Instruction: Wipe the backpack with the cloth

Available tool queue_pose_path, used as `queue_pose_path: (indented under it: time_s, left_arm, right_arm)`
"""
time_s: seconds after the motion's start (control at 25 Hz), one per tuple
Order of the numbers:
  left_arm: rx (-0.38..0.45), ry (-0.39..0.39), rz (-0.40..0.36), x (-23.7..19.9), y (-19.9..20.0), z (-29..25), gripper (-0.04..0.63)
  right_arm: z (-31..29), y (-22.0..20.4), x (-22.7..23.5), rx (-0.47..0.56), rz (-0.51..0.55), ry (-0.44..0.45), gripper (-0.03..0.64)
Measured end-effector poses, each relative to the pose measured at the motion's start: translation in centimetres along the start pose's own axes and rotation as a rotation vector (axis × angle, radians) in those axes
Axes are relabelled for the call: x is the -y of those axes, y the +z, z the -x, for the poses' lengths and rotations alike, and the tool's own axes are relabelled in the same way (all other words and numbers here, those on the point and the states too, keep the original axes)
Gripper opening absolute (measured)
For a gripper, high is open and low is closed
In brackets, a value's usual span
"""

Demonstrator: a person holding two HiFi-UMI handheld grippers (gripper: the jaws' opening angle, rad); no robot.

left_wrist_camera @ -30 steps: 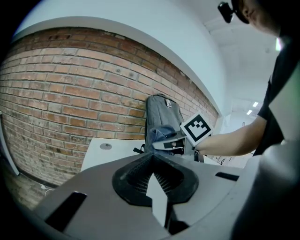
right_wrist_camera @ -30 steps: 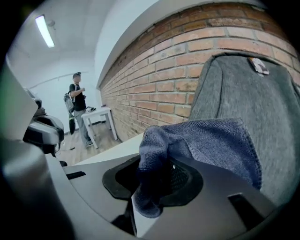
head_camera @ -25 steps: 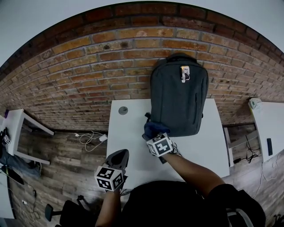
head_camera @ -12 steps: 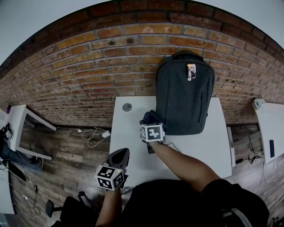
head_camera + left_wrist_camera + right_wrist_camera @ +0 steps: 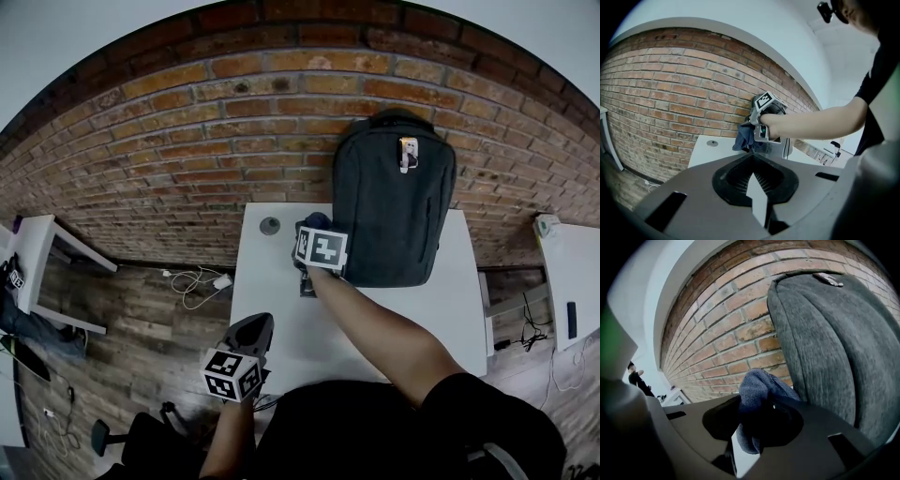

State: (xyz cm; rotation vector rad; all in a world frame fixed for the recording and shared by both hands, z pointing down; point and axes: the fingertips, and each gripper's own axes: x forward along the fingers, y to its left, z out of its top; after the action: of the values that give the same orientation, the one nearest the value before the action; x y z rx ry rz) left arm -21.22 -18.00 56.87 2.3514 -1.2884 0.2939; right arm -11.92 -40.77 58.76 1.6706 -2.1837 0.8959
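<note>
Backpack (image 5: 394,202) is standing upright at the back of the white counter (image 5: 281,309), leaning against the brick wall (image 5: 187,141), with a small tag (image 5: 409,155) showing near its top. You are reaching your right arm forward, and your right claw (image 5: 309,246) is clamping a bunched blue cloth (image 5: 312,225). In the right gripper view the cloth (image 5: 757,394) is bulging up out of the right claw (image 5: 754,427), just beside the grey fabric of the backpack's (image 5: 834,348) left side; whether it is touching the fabric cannot be told. The left gripper view is showing the same cloth (image 5: 743,138) hanging below your right hand. Your left claw (image 5: 251,336) is hanging low by the near left corner of the counter, well apart from the backpack. Its jaws are sitting together with nothing between them, and the left claw (image 5: 757,187) is pointing toward your right arm. A small round disc (image 5: 270,226) is lying on the counter near the wall, just left of the cloth.
</note>
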Motion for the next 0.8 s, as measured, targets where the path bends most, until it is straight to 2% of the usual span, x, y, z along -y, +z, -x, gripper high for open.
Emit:
queue_pose_path:
  time_s: [0.24, 0.48, 0.56, 0.68, 0.8]
  left_arm:
    - [0.001, 0.004, 0.006, -0.2, 0.0, 0.1, -0.003]
    - [0.002, 0.002, 0.008, -0.1, -0.1, 0.0, -0.003]
    - [0.002, 0.002, 0.009, -0.1, -0.1, 0.0, -0.003]
    - [0.002, -0.002, 0.007, -0.1, 0.0, 0.0, -0.003]
    - [0.000, -0.004, 0.006, -0.1, 0.0, -0.2, -0.003]
  right_arm:
    - [-0.1, 5.8, -0.9, 0.081, -0.033, 0.030, 0.101]
    - [0.9, 12.9, -1.1, 0.198, -0.013, 0.056, 0.103]
    - [1.4, 14.9, -1.3, 0.235, 0.039, 0.059, 0.103]
    - [2.3, 17.5, -1.6, 0.307, 0.218, 0.031, 0.103]
    - [3.4, 19.8, -1.1, 0.363, 0.290, 0.016, 0.101]
